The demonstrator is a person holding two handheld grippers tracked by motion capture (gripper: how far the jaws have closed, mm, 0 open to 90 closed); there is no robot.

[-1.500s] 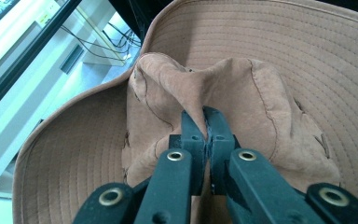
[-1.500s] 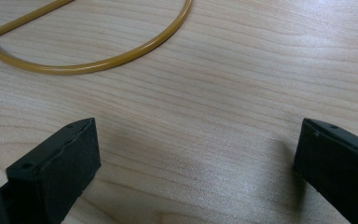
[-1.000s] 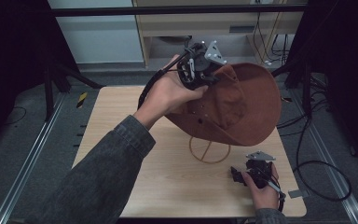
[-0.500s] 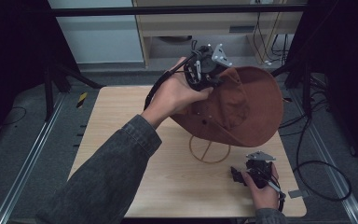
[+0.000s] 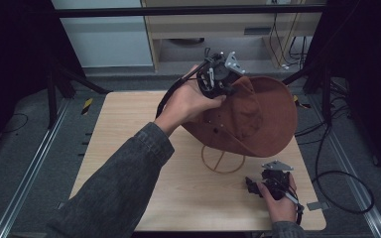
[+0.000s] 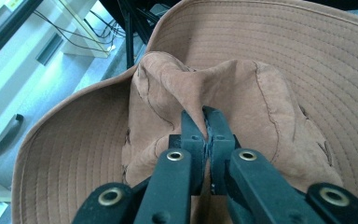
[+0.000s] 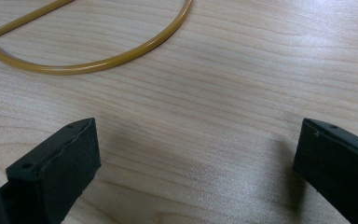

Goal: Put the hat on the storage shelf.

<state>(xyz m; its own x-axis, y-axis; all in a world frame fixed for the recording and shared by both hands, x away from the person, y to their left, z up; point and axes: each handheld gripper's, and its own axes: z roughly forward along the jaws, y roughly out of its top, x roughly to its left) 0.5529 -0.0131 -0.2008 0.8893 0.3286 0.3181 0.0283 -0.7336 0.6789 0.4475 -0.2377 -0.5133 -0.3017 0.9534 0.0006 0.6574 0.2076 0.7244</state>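
Observation:
A brown wide-brimmed hat [image 5: 263, 119] hangs tilted above the far right part of the wooden table [image 5: 124, 148]. My left gripper [image 5: 230, 90] is shut on a fold of the hat's crown; in the left gripper view the jaws [image 6: 208, 126] pinch the suede, with the brim [image 6: 270, 51] spread behind. Under the hat stands a gold wire stand, its ring base [image 5: 223, 159] flat on the table. My right gripper [image 5: 259, 182] rests on the table near the front right, open and holding nothing, and the ring [image 7: 121, 58] lies ahead of its jaws [image 7: 196, 158].
A low cabinet [image 5: 228, 25] and cables [image 5: 337, 173] lie on the floor beyond and right of the table. Dark frame legs [image 5: 59, 84] stand at the far left, and a metal rail [image 5: 25, 173] runs along the left side.
My left gripper has come down a little and toward the stand with the hat in it. The right gripper has stayed in place.

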